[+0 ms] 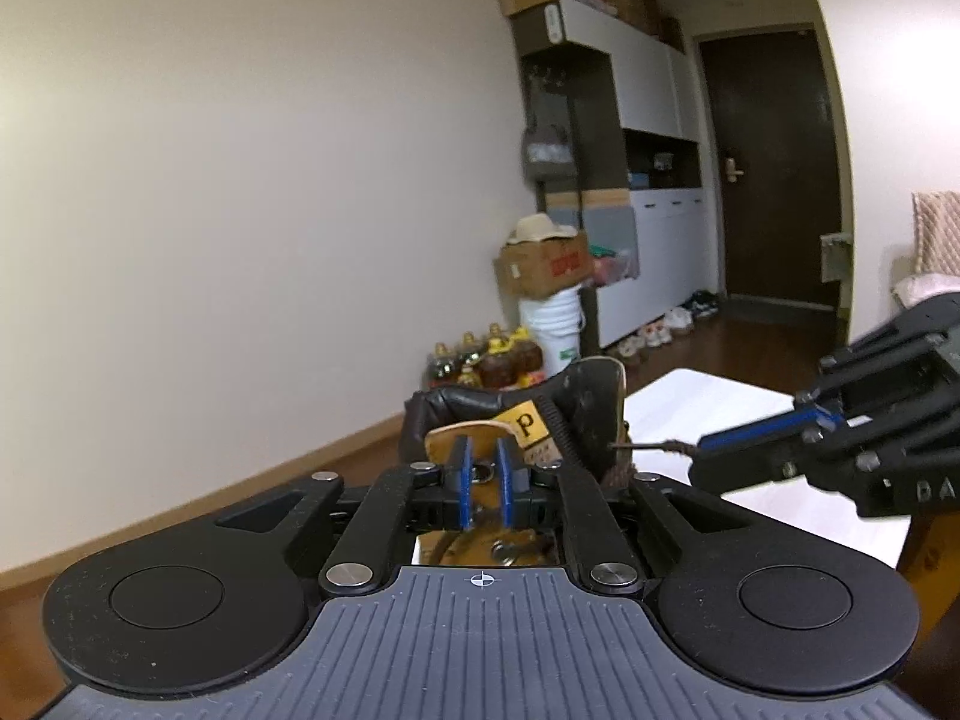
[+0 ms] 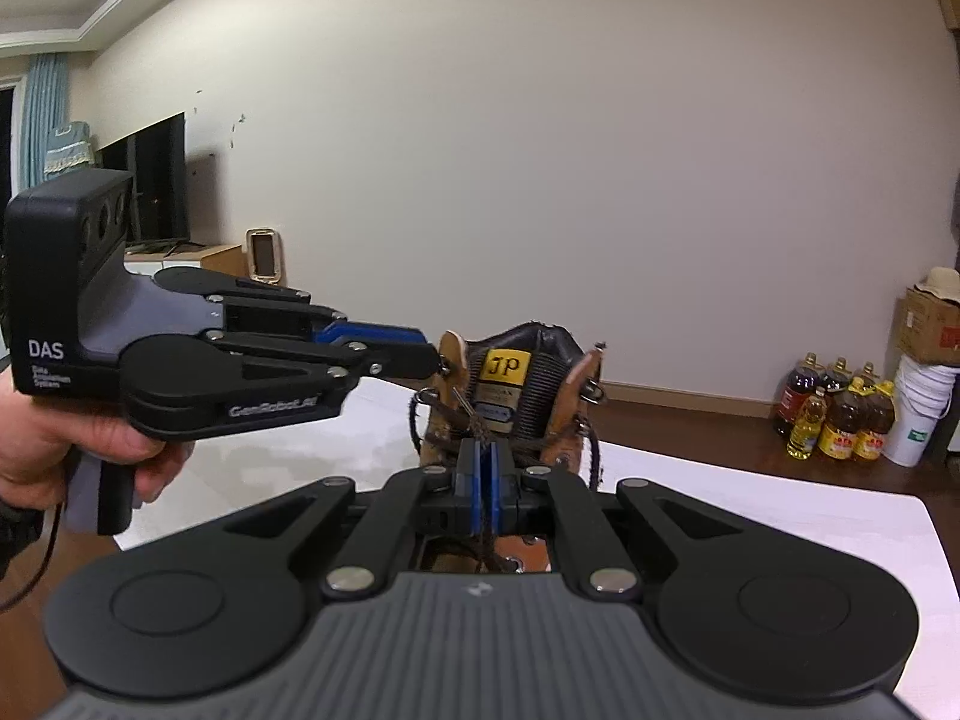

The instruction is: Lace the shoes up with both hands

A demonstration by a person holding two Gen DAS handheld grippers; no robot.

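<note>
A brown leather boot (image 2: 540,414) with a black tongue and a yellow "JP" label stands on the white table (image 2: 750,510). My right gripper (image 2: 483,445) is shut on its dark lace (image 2: 471,414), whose stiff tip sticks up past the pads. From the left wrist, that gripper (image 1: 699,457) holds the lace (image 1: 651,447) level, tip toward the boot (image 1: 585,402). My left gripper (image 1: 483,450) is open, its blue pads a little apart on either side of the tan eyelet flap and its metal ring (image 1: 482,471). Seen from the right wrist, the left gripper (image 2: 429,353) meets the boot's left flap.
A hand (image 2: 36,438) holds the left gripper's grip. Oil bottles (image 2: 840,414), a white bucket (image 2: 918,414) and a cardboard box (image 2: 930,324) stand by the far wall. Shoes (image 1: 654,333) lie on the floor near a dark door (image 1: 774,180).
</note>
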